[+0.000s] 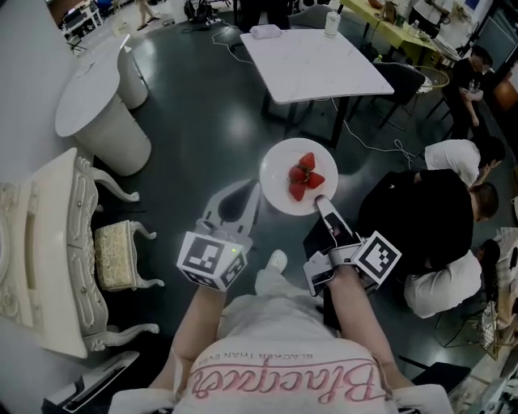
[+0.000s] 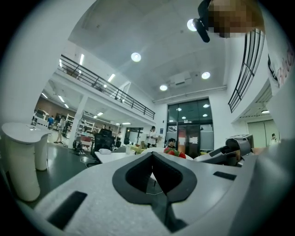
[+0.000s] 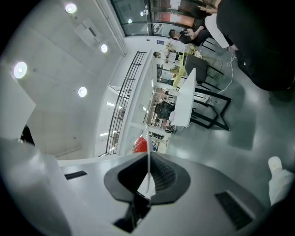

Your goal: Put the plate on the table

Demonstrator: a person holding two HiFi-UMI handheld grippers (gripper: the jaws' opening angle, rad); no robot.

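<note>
A white plate (image 1: 279,174) carrying red strawberries (image 1: 304,176) is held in the air over the dark floor, short of the white table (image 1: 324,61). My right gripper (image 1: 321,200) is shut on the plate's near rim. In the right gripper view the plate (image 3: 148,175) runs edge-on between the jaws of that gripper (image 3: 148,159), with a strawberry (image 3: 140,146) just past them. My left gripper (image 1: 254,187) is shut on nothing, its tip beside the plate's left rim. In the left gripper view the strawberries (image 2: 175,153) sit beyond the shut gripper (image 2: 152,159), with the table (image 2: 115,156) farther off.
A white box (image 1: 265,31) and a cup (image 1: 332,23) stand at the table's far end. A black chair (image 1: 405,81) and floor cables lie to its right. People (image 1: 453,202) sit at the right. Round white pedestals (image 1: 97,105) and ornate white furniture (image 1: 48,242) stand at the left.
</note>
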